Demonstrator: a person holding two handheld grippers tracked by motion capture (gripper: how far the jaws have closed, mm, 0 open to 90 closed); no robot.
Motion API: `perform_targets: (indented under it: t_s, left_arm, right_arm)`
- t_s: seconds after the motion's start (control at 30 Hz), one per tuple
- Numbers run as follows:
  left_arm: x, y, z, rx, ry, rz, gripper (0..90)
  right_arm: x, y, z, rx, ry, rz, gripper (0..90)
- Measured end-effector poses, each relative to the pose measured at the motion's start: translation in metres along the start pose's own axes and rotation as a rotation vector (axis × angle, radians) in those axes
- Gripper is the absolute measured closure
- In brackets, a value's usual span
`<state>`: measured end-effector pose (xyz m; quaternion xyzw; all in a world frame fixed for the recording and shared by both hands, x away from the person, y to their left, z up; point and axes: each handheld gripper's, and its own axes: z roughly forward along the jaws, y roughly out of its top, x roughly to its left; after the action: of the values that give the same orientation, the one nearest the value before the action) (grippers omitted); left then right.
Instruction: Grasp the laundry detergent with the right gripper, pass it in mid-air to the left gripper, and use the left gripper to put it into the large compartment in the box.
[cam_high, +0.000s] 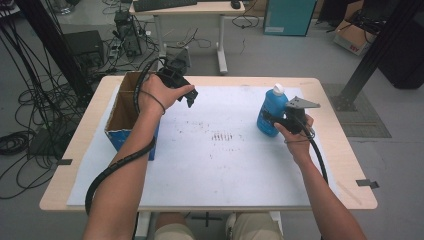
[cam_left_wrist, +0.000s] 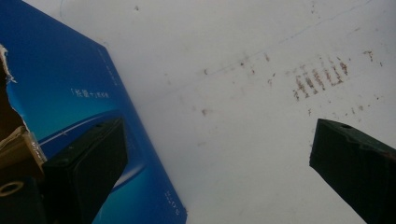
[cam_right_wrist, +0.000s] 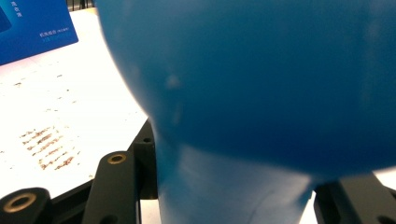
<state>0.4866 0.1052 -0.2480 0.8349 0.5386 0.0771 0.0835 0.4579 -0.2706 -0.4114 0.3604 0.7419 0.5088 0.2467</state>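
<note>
The blue bottle (cam_high: 270, 112) with a white cap stands upright at centre right of the high view, pinched by the right gripper (cam_high: 281, 121). The left gripper (cam_high: 190, 98), jaws spread, hovers upper left beside the open blue box (cam_high: 127, 135) on the white sheet (cam_high: 220, 160).

A lab: floor cables (cam_high: 30, 107), desk (cam_high: 187, 10), black frame struts (cam_high: 380, 47).

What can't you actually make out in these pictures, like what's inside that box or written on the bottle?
- Blue box contents: in the high view its near wall hides the floor; the left hand overlaps its corner.
- Blue bottle label: too small in the high view, a blur in the right gripper view.
- Box lettering: too small and soft in the left gripper view.
- Left gripper jaw tips: too small in the high view.
</note>
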Motion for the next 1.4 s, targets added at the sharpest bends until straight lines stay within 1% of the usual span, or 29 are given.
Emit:
perform_targets:
  t_s: [0.1, 0.27, 0.3, 0.37, 0.4, 0.47, 0.7, 0.73, 0.8, 0.9, 0.97, 1.2, 1.4]
  left_arm:
    - [0.0005, -0.0004, -0.0016, 0.004, 0.002, 0.006, 4.9]
    - [0.0, 0.0, -0.0031, 0.0, 0.004, 0.004, 4.9]
    - [-0.0005, 0.0, -0.0032, -0.001, -0.001, -0.002, 4.9]
    - [-0.0003, 0.0002, -0.0038, 0.0, 0.0, 0.004, 4.9]
    - [-0.0005, 0.0002, -0.0035, -0.001, -0.001, -0.002, 4.9]
    - [-0.0001, 0.0007, -0.0035, 0.0, 0.002, 0.005, 4.8]
    - [0.0004, 0.0007, -0.0037, -0.003, 0.0, 0.006, 4.9]
    - [0.0005, 0.0006, -0.0037, -0.004, -0.003, -0.001, 4.9]
    - [0.001, 0.0006, -0.004, -0.004, -0.001, 0.0, 4.9]
    - [0.0018, 0.001, -0.0048, -0.002, 0.005, 0.01, 4.9]
    - [0.0011, 0.0018, -0.0045, -0.003, 0.002, 0.007, 4.9]
    - [-0.0003, 0.0038, -0.0047, -0.002, 0.005, 0.022, 4.9]
    - [-0.0009, 0.0042, -0.0054, 0.001, 0.003, 0.025, 5.0]
  right_arm:
    - [0.0002, 0.0001, -0.0002, 0.002, -0.001, -0.001, 45.5]
    - [0.0001, 0.0002, -0.0002, 0.003, -0.001, 0.0, 45.5]
    - [0.0, 0.0003, -0.0001, 0.004, -0.001, 0.0, 45.5]
    - [0.0, 0.0002, -0.0001, 0.003, -0.001, 0.001, 45.5]
    - [0.0, 0.0002, -0.0001, 0.003, -0.001, 0.001, 45.5]
    - [0.0, 0.0003, -0.0001, 0.004, 0.0, 0.001, 45.5]
    - [0.0004, 0.0005, -0.0001, 0.005, -0.003, 0.002, 45.4]
    - [0.0004, 0.0005, -0.0001, 0.005, -0.003, 0.003, 45.4]
    - [0.0001, 0.0003, -0.0003, 0.004, -0.001, 0.003, 45.4]
    - [0.0002, 0.0005, -0.0002, 0.005, -0.001, 0.0, 45.4]
    - [0.0002, 0.0005, -0.0003, 0.006, -0.002, 0.003, 45.4]
    - [0.0001, 0.0005, -0.0003, 0.006, -0.002, 0.003, 45.5]
    - [0.0002, 0.0008, -0.0002, 0.007, -0.003, 0.006, 45.4]
